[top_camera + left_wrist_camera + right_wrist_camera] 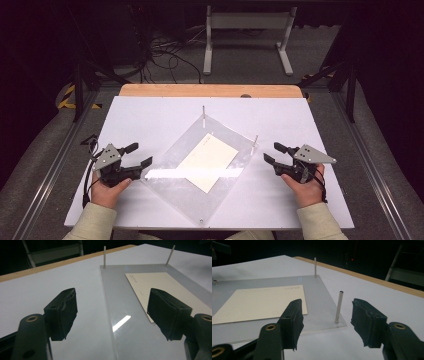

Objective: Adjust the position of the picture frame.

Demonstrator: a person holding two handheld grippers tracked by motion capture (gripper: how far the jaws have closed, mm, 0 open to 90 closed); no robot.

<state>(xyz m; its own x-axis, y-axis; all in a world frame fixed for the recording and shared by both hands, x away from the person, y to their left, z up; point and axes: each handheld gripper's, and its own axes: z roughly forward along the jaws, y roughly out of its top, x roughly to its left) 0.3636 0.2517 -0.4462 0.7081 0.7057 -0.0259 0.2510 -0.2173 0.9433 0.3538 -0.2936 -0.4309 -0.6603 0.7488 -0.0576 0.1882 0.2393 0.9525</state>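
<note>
Black left gripper point(139, 155) and right gripper point(270, 153), each topped with grey plate. Between them: clear, glossy acrylic sheet point(172, 150); cream card point(208, 161) with faint print; silver pins point(338, 307). Underneath: white table point(140, 115), light wood far edge. Beige sleeves point(95, 223).

White table point(150, 115), wooden far edge. Beyond it: grey carpet floor point(240, 80), white metal frame point(247, 35), tangled black cables point(160, 55). Surroundings were dark.

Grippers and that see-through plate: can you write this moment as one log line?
left gripper: open, holding nothing | right gripper: open, holding nothing | clear square plastic plate: flat on white table | cream paper card: on plate
</note>
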